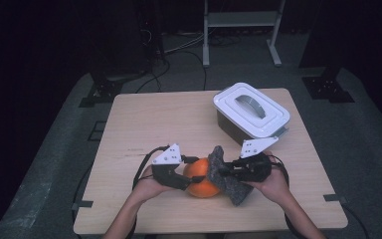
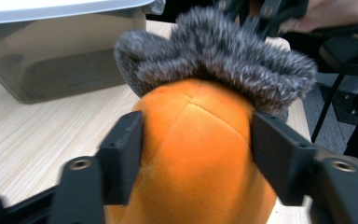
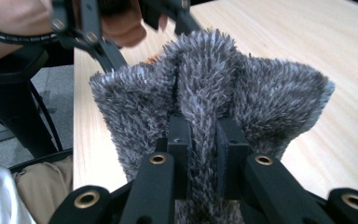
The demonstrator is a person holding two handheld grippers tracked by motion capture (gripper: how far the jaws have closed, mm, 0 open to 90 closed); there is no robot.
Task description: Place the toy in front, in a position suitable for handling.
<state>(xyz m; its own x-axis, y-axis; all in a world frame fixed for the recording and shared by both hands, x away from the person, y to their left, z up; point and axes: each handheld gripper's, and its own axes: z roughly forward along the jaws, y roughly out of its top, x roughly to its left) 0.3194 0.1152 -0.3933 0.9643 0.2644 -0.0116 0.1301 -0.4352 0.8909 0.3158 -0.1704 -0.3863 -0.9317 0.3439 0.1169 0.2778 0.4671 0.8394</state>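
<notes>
An orange plush ball [image 1: 201,182] rests on the wooden table [image 1: 154,119] near its front edge. My left gripper [image 1: 190,180] comes in from the left, and its black jaws press on both sides of the ball [image 2: 196,154]. A grey furry cloth [image 1: 233,185] drapes over the ball's right side and hangs down to the table. My right gripper [image 1: 224,172] is shut on a fold of that cloth [image 3: 205,88], with the fur pinched between its pads. In the left gripper view the cloth [image 2: 214,51] caps the far end of the ball.
A white lidded bin [image 1: 251,112] with a grey handle stands at the back right of the table, and its translucent wall [image 2: 60,56] is close behind the ball. Bare wood lies to the left and in the middle. The floor around is dark, with stands and cables.
</notes>
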